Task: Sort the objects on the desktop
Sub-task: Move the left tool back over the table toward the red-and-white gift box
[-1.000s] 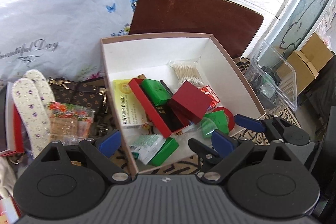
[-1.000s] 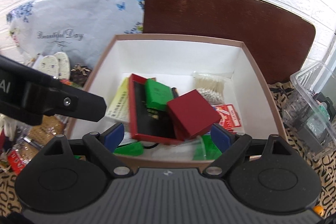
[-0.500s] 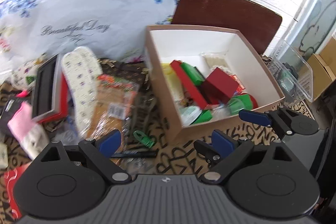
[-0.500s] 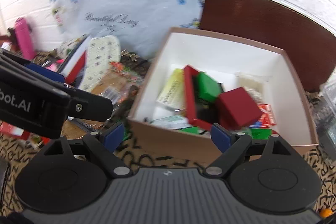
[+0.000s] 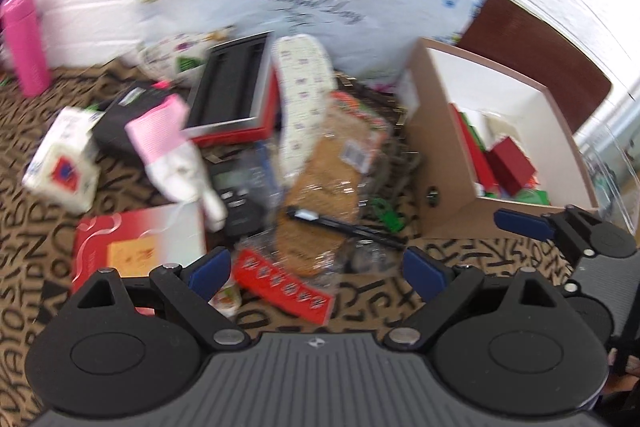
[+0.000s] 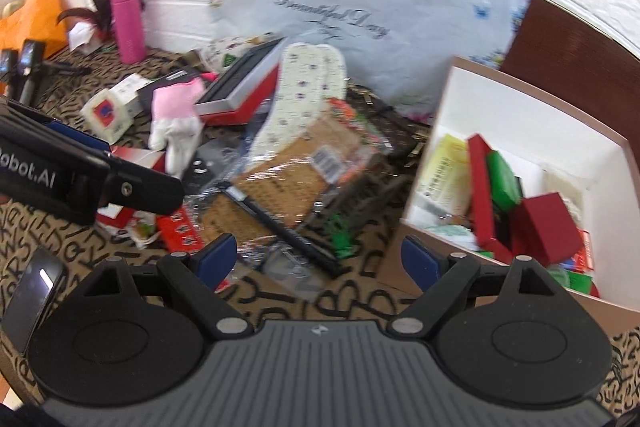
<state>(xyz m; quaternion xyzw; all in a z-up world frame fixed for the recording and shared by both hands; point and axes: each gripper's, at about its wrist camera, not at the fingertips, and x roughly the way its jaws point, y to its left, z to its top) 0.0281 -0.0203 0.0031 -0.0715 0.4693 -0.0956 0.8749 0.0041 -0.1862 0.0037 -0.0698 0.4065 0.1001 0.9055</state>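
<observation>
Both grippers, left and right, hung wide and empty over the pen, ready to feed the box

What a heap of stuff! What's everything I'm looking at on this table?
Cardboard box: one, brown outside, white inside, right side; holds red and green small boxes.
Dark red box: one, inside the cardboard box.
Black pen: one, on the clear-wrapped packet, centre.
Insoles: a pair, white with purple dots, centre.
Red-sided tray box: one, black inside, left of the insoles.
Pink bottle: one, by the wall, far left.
Glove: one, pink and white, left of centre.
Floral bag: one, white, against the wall.
Left gripper: open, empty.
Right gripper: open, empty.
</observation>
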